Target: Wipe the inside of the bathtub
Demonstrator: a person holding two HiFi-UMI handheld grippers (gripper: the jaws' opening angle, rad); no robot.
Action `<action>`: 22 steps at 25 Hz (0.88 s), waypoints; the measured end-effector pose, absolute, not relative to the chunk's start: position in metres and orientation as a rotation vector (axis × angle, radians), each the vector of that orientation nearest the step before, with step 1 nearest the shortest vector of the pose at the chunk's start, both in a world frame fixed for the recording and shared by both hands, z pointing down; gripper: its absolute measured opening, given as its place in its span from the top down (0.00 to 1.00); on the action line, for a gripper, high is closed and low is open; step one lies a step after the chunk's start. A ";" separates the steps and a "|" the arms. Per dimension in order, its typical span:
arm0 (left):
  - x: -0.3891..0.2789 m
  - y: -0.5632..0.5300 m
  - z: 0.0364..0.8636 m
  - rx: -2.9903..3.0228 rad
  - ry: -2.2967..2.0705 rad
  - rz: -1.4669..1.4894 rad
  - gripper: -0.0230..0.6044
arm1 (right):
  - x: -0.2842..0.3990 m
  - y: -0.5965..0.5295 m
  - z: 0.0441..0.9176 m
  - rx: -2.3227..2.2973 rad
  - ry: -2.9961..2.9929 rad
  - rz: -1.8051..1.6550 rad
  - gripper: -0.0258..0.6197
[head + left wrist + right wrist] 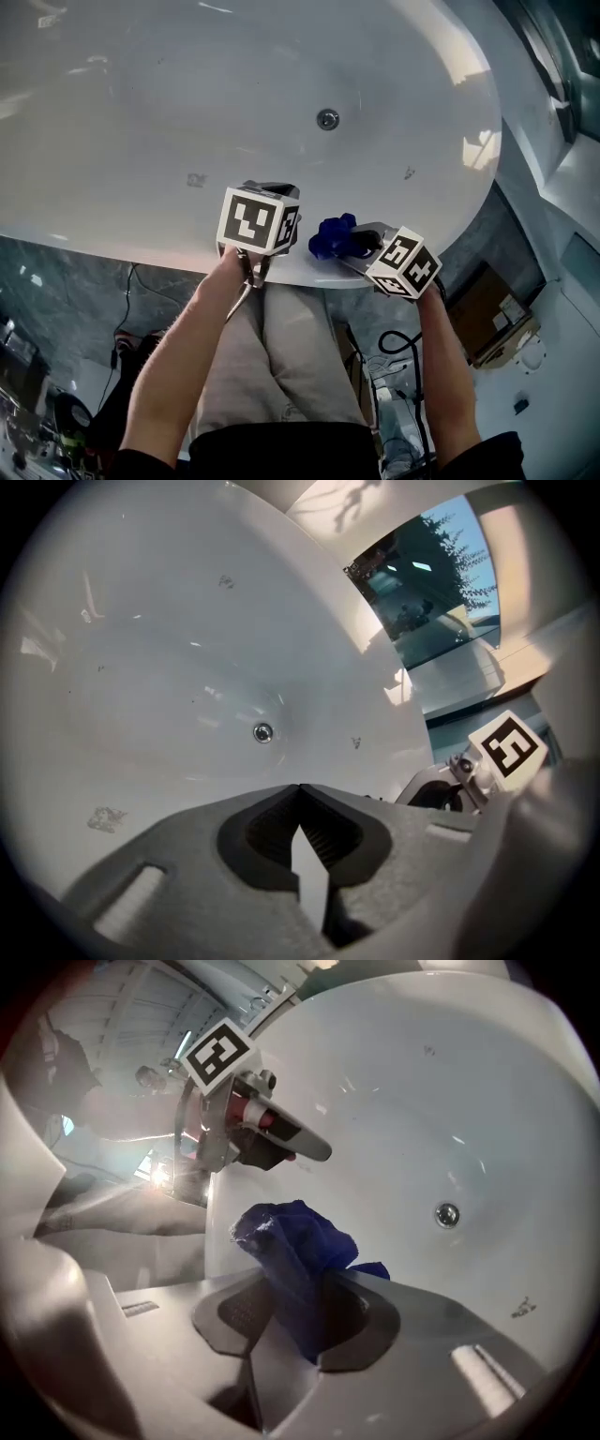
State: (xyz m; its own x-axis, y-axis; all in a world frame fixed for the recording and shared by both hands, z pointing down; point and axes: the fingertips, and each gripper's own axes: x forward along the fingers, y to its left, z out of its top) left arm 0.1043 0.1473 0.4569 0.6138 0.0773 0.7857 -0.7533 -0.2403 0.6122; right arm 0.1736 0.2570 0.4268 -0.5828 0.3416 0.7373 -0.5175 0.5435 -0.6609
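I am logging positions from the drain (327, 119), lying in the bathtub (141, 112) floor. Left gripper (299, 789) is hanging nearer me and leftward; right gripper (314, 1283) nearer and rightward, the cloth (330, 236) sitting between its jaws.

Grey marbled floor (56, 277); sunlit window (427, 583); cables (398, 342) on floor.

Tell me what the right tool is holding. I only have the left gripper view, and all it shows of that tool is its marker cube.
Observer: The right tool is shut on a crumpled blue cloth, which bunches out past its tips.
Operator: Now place both tools against the tub.
Observer: In the head view the left tool and the right one hang side by side just over the near rim of the bathtub, with the cloth between them.
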 end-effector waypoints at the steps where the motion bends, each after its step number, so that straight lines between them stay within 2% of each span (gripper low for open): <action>1: 0.104 0.146 0.459 1.636 -0.573 0.866 0.96 | 0.176 0.249 0.430 0.162 -1.869 1.166 0.76; 11: 0.106 0.118 0.501 1.608 -0.576 0.815 0.96 | 0.178 0.165 0.513 0.149 -1.876 1.059 0.76; 22: 0.129 0.117 0.567 1.521 -0.530 0.821 0.96 | 0.205 0.150 0.633 0.120 -1.735 1.098 0.76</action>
